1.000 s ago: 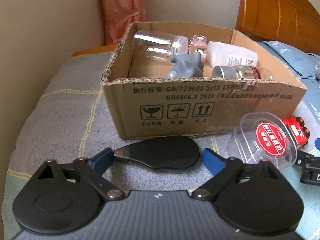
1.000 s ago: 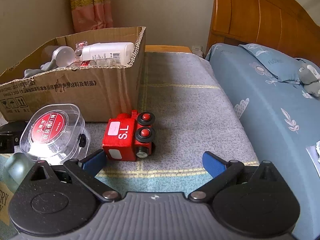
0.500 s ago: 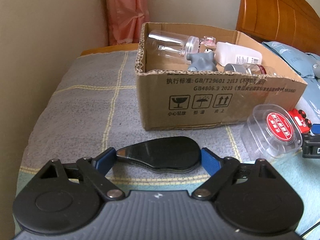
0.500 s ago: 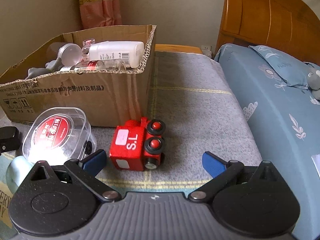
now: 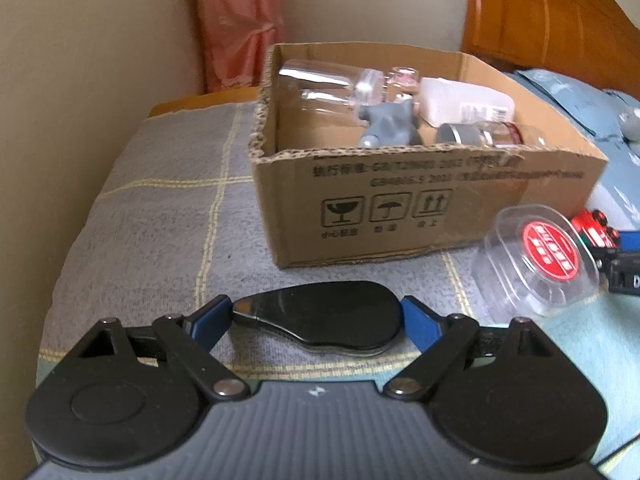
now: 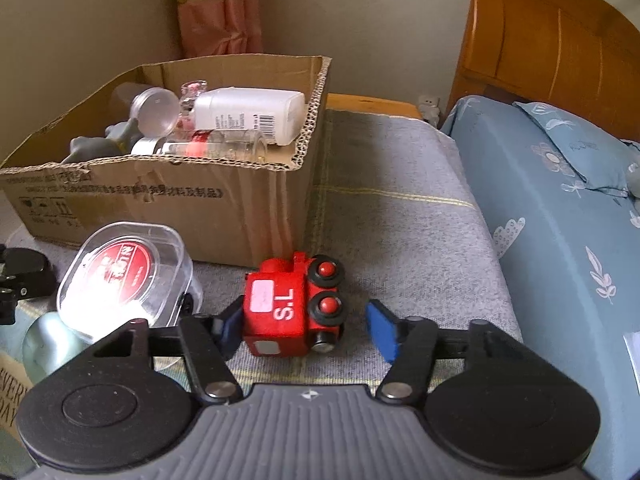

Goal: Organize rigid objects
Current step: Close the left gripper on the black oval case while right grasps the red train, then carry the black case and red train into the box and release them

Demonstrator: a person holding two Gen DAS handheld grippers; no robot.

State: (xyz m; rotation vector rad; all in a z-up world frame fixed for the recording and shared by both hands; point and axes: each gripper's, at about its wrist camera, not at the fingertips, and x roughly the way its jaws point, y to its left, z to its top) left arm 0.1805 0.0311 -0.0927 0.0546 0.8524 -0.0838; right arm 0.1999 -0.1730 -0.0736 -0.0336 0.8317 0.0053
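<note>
Right gripper (image 6: pixel 306 328) jaws, wide a second ago, are closing off-centre round my red toy train (image 6: pixel 296 308), right pad apart, so it may skid; left gripper (image 5: pixel 316 318) clamps the black case (image 5: pixel 320 316).

toy train (image 6: pixel 294 308) is showing "S.L" | cardboard box (image 5: pixel 400 216) is bearing fragile, umbrella, this-way-up signs; its printed lines blurred

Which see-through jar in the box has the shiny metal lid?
The smaller jar with red inside, lying by the cardboard box's front wall. The bigger clear jar behind has a see-through plastic lid.

Pink curtain (image 6: pixel 218 8), wooden headboard (image 6: pixel 552 44), blue floral pillow (image 6: pixel 576 148)
</note>
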